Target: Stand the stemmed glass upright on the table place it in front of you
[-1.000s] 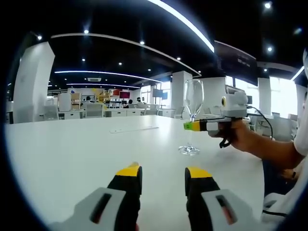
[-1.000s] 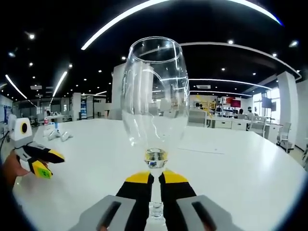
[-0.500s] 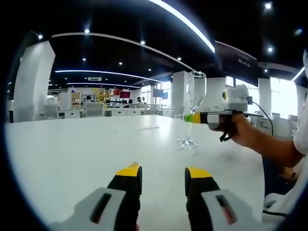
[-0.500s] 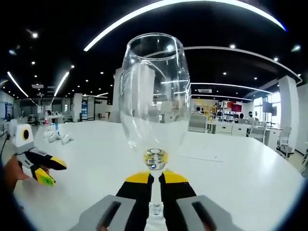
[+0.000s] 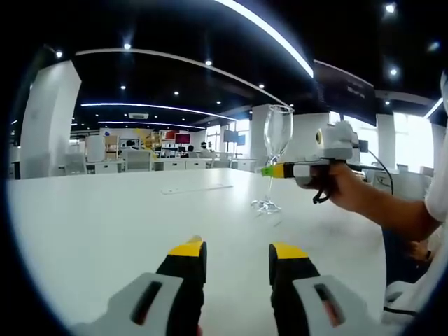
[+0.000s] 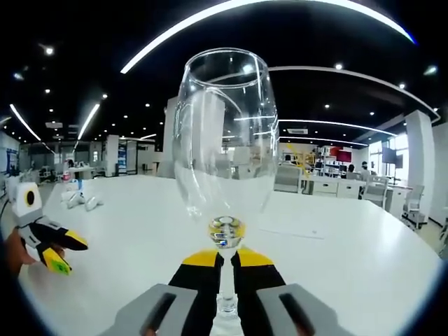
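Right gripper (image 6: 225, 259): jaws clamped on the stem of the stemmed glass (image 6: 225, 140), long axis vertical, bowl opening upward, foot at the white table (image 5: 105, 217). Left gripper (image 5: 238, 253): jaws apart, holding nothing, low over the table, well apart from the glass.

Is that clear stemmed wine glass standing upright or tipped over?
Upright. The clear stemmed wine glass has its bowl above its foot, stem vertical, clamped by the right gripper over the white table.

Open-plan office: white desks (image 5: 126, 166), chairs (image 6: 414, 204), pillars (image 5: 47, 119), strip ceiling lights (image 6: 231, 14).
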